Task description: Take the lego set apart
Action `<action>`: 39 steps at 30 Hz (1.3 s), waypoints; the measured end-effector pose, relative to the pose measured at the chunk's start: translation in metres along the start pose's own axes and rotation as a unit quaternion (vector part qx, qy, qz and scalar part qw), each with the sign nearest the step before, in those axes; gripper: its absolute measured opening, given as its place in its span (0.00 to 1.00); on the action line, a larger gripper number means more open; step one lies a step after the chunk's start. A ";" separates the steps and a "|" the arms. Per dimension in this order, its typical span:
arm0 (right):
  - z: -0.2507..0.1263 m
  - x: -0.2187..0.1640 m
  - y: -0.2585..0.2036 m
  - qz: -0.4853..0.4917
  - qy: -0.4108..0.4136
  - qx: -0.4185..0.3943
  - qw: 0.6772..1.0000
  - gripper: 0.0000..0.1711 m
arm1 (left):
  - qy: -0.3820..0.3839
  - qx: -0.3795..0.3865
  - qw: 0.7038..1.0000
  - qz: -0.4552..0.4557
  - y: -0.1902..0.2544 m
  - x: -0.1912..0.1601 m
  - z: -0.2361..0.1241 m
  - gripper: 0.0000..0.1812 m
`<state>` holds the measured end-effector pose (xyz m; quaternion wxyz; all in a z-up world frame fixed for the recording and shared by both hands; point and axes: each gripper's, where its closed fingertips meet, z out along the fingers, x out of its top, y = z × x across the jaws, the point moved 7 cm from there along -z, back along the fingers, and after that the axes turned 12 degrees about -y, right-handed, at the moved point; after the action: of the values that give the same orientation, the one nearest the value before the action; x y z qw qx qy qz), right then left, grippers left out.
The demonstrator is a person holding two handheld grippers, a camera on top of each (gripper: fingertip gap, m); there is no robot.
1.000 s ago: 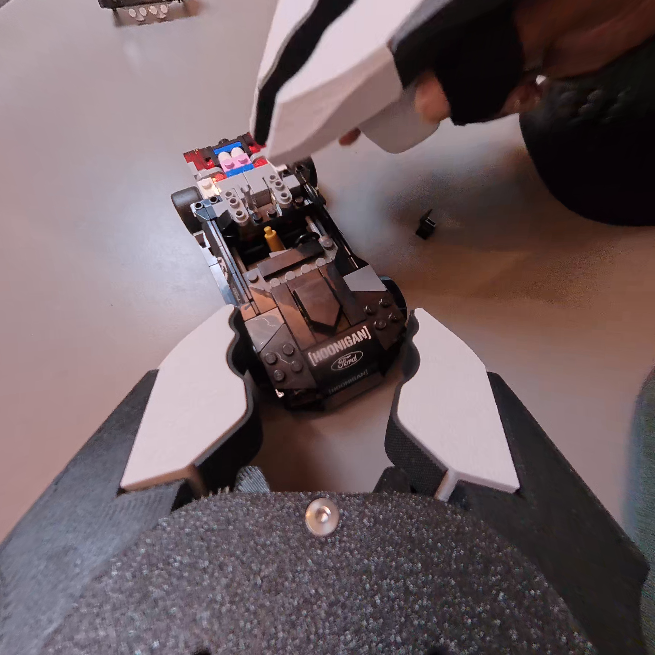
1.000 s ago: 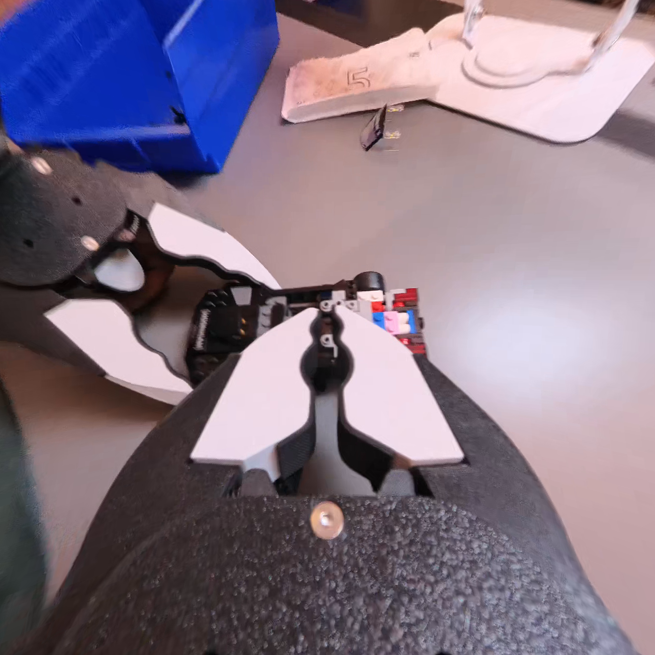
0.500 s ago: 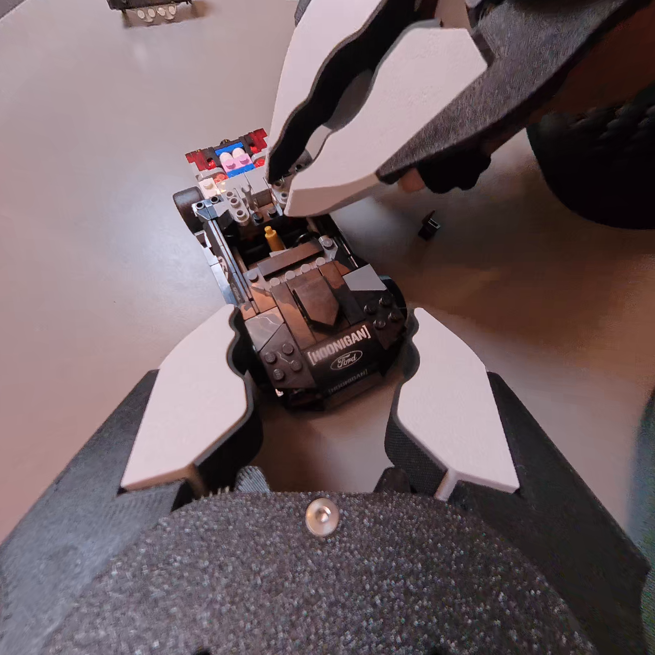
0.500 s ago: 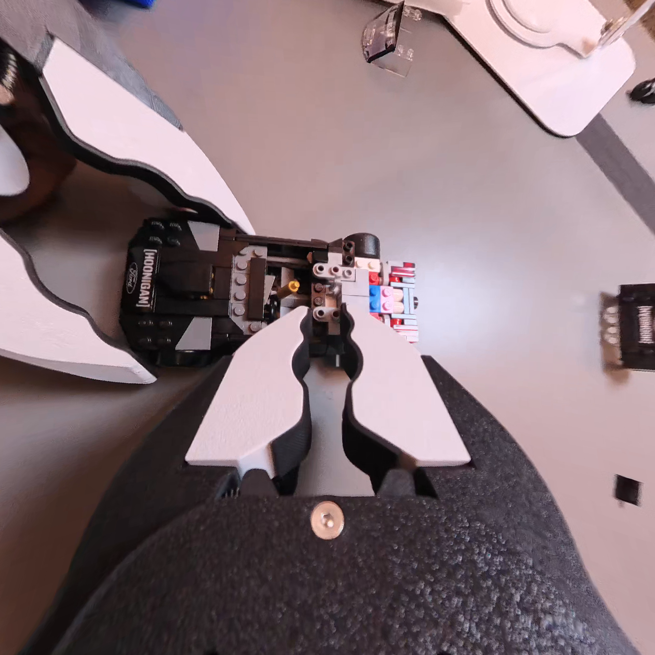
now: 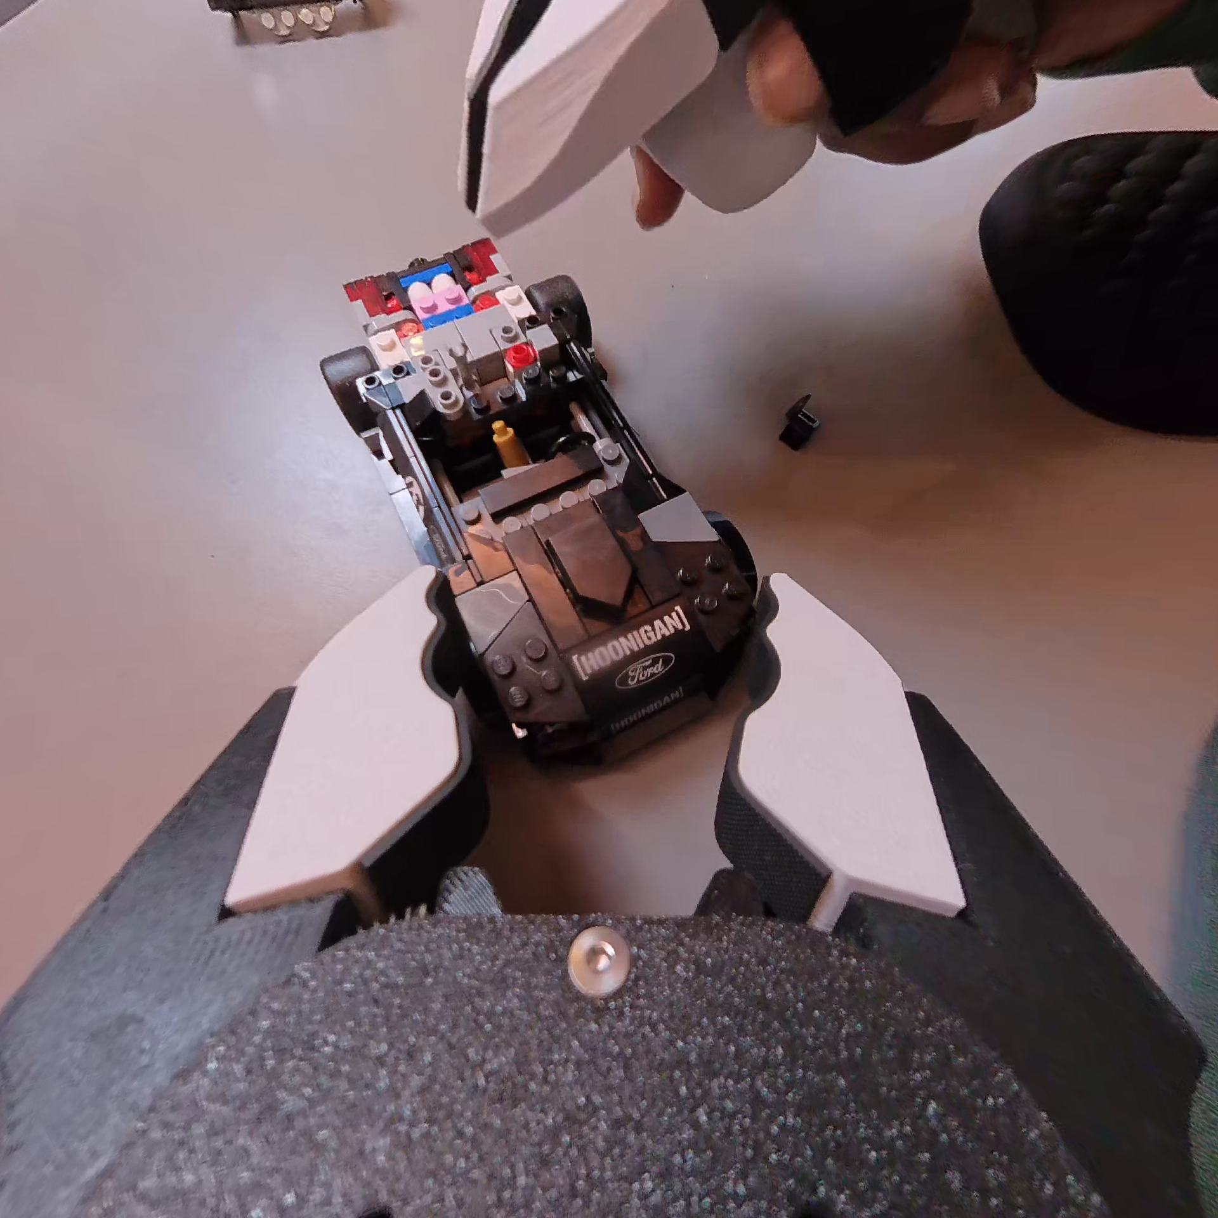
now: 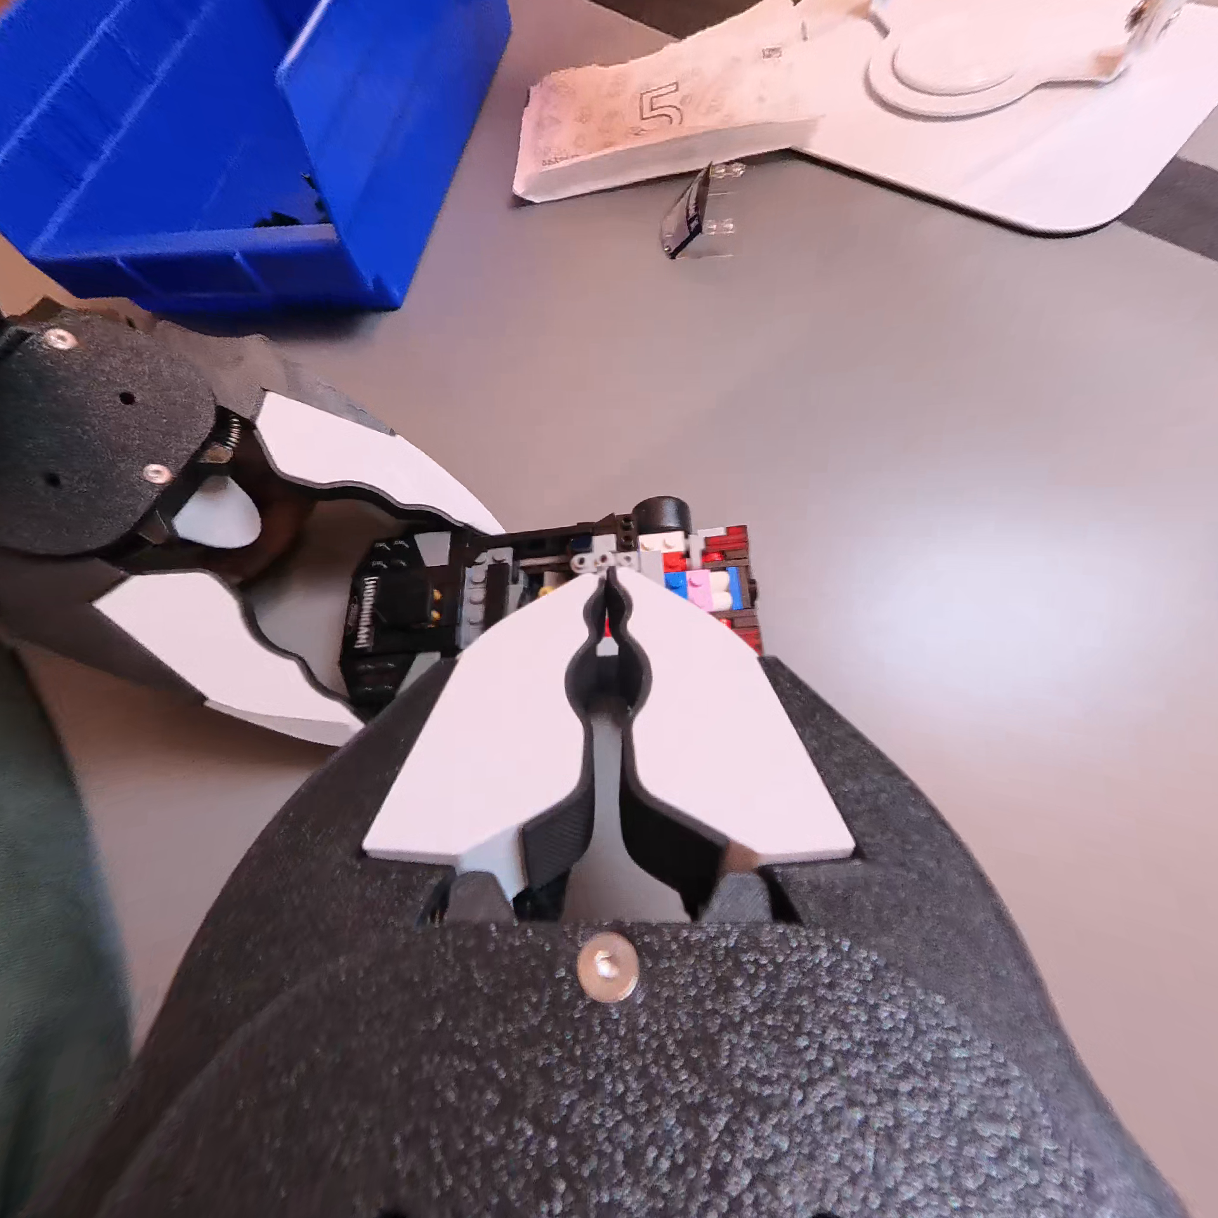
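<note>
The black lego car (image 5: 580, 527) stands on the pale table, nose towards my left gripper (image 5: 603, 586). That gripper is wide open, with its fingers on either side of the nose. I cannot tell if they press on it. The car also shows in the right wrist view (image 6: 461, 593). My right gripper (image 6: 607, 575) is shut, its tips together. It hangs above the car's rear, as the left wrist view shows (image 5: 478, 204). No piece shows at its tips. A grey studded piece (image 5: 438, 379) sits on the rear left and a red stud (image 5: 521, 356) on the rear right.
A small black piece (image 5: 799, 425) lies right of the car and a black studded part (image 5: 283, 13) at the far left. A blue bin (image 6: 231, 132), a white paper bag (image 6: 659, 118), a white stand base (image 6: 1021, 99) and a dark clear piece (image 6: 692, 211) lie beyond. The left gripper's tips are roughly 8 cm from the right gripper's.
My right gripper opened over the rear-right grey studded piece, then shut and rose. That piece is gone from the car and a red stud shows in its place. The left gripper has not moved.
</note>
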<state>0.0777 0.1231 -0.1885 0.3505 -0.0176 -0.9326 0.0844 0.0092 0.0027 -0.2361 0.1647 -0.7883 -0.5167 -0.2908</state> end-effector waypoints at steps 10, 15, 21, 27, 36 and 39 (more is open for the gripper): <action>-0.013 -0.021 0.002 0.023 0.023 -0.028 0.999 0.04 | 0.000 -0.001 1.000 0.000 0.000 0.000 0.000 0.48; -0.017 -0.026 0.006 0.032 0.033 -0.040 0.998 0.05 | 0.000 -0.001 1.000 0.000 0.000 0.000 0.000 0.48; -0.026 -0.033 0.010 0.041 0.052 -0.054 0.996 0.06 | 0.000 -0.002 1.000 0.000 0.000 0.000 -0.001 0.48; -0.037 -0.039 0.019 0.057 0.086 -0.072 0.992 0.08 | 0.007 -0.008 1.000 0.005 0.001 0.000 -0.003 0.53; -0.068 -0.043 0.061 0.068 0.141 -0.172 0.973 0.11 | 0.111 0.018 0.994 -0.014 -0.007 0.011 -0.032 0.53; -0.081 -0.043 0.094 0.069 0.157 -0.225 0.959 0.11 | 0.164 0.056 0.985 -0.024 -0.018 0.019 -0.047 0.49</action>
<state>0.1609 0.2232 -0.1725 0.4725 -0.1734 -0.8573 -0.1079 -0.0151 -0.0031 -0.1884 0.2843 -0.7067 -0.5166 -0.3910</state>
